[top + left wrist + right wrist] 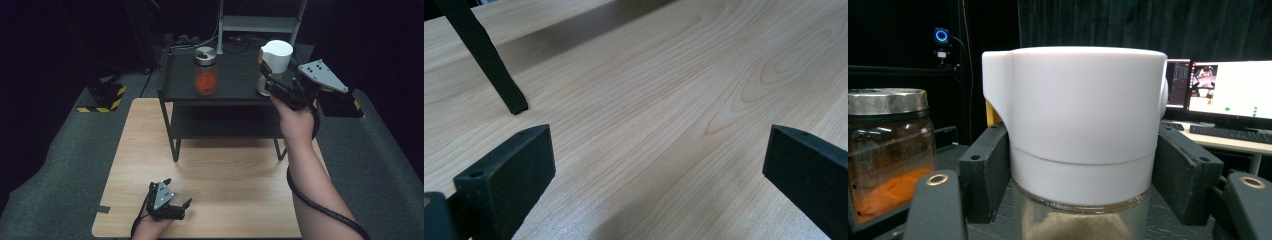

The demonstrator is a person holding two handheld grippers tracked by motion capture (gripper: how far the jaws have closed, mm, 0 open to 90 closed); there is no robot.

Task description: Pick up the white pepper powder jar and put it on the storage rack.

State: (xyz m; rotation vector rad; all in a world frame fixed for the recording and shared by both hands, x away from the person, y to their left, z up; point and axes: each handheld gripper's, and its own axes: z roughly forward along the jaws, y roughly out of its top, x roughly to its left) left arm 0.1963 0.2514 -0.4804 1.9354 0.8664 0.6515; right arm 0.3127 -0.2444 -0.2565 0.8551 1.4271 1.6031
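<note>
Glass makes both containers on the black shelf (235,85): a jar (205,71) with a metal lid holds orange powder, and a white-capped jar (274,62) holds pale sandy powder. The right gripper (267,80) is clamped around the white-capped jar at the shelf's right end. The left gripper (176,205) rests released on the wooden surface (230,175), well apart.

The high view looked forward and down over the table (210,170) and shelf (220,75), while the left gripper view lay low and close to that tabletop beside a shelf leg (489,60), and the right gripper view faced level, very near the white-capped jar (1078,120) and spice jar (888,150) both on that shelf.
</note>
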